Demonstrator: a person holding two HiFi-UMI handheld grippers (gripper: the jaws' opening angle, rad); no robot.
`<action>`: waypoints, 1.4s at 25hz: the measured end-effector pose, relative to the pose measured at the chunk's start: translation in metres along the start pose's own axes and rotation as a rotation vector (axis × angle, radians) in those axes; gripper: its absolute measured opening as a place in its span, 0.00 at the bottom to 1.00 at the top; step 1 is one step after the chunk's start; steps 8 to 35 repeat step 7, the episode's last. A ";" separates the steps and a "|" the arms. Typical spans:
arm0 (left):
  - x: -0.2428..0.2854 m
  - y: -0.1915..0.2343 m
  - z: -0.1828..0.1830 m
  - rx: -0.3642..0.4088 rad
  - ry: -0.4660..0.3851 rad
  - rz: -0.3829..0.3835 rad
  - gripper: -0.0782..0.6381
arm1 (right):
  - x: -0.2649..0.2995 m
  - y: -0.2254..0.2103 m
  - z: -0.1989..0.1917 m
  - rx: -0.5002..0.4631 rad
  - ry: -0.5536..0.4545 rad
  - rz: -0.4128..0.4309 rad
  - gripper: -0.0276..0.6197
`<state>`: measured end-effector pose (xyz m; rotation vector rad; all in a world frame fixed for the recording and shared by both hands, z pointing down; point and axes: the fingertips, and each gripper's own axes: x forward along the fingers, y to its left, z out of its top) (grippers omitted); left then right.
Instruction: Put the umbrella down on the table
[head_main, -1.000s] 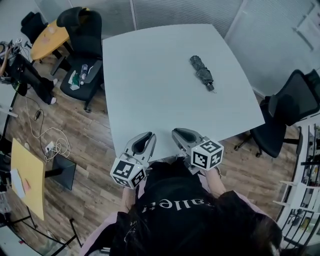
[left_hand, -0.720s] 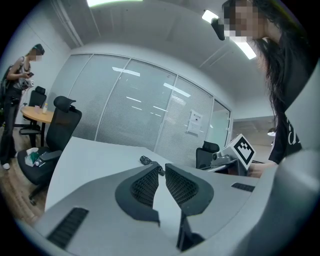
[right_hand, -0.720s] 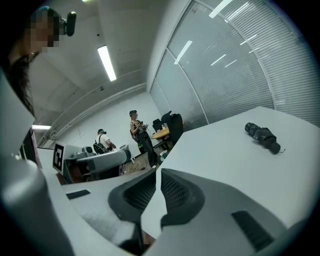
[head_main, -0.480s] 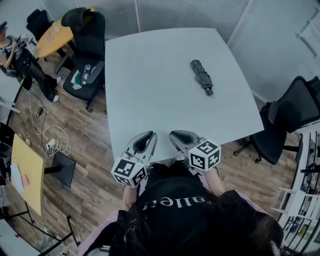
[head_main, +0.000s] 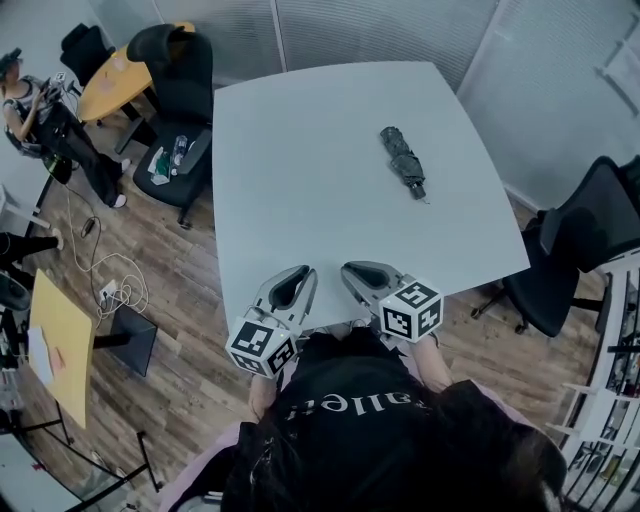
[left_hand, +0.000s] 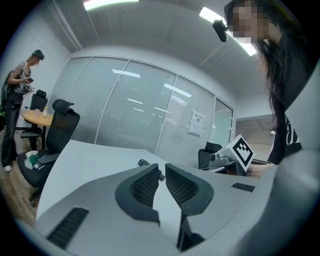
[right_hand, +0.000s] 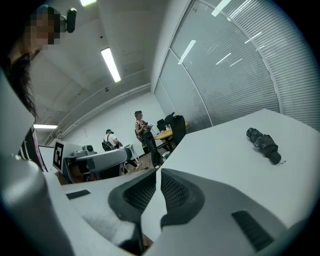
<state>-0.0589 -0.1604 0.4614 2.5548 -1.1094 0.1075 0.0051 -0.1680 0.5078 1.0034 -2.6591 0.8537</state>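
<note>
A folded dark umbrella (head_main: 403, 160) lies flat on the pale grey table (head_main: 300, 150), right of the middle and towards the far side. Nothing touches it. Both grippers hover side by side over the table's near edge, far from the umbrella. My left gripper (head_main: 300, 272) is shut and holds nothing; in the left gripper view its pads (left_hand: 148, 184) nearly meet, and the umbrella (left_hand: 144, 162) peeks out beyond them. My right gripper (head_main: 352, 270) is shut and holds nothing as well. The right gripper view shows the umbrella (right_hand: 263, 144) far off to the right.
A black office chair (head_main: 175, 90) stands at the table's far left corner, another (head_main: 590, 230) at the right side. Beyond the left chair are a round yellow table (head_main: 115, 80) and a standing person (head_main: 40, 110). Cables and a yellow board (head_main: 55, 350) lie on the wooden floor.
The head view has tilted a little, so the table sits lower in the picture. Both grippers stay shut at the near edge. The umbrella has not moved on the table.
</note>
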 end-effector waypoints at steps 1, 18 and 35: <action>0.000 0.000 0.000 0.001 0.001 0.003 0.19 | 0.000 -0.001 -0.001 0.000 -0.001 0.001 0.11; 0.005 -0.006 -0.002 0.007 0.004 0.005 0.19 | -0.008 -0.005 -0.003 0.004 -0.003 0.002 0.11; 0.005 -0.006 -0.002 0.007 0.004 0.005 0.19 | -0.008 -0.005 -0.003 0.004 -0.003 0.002 0.11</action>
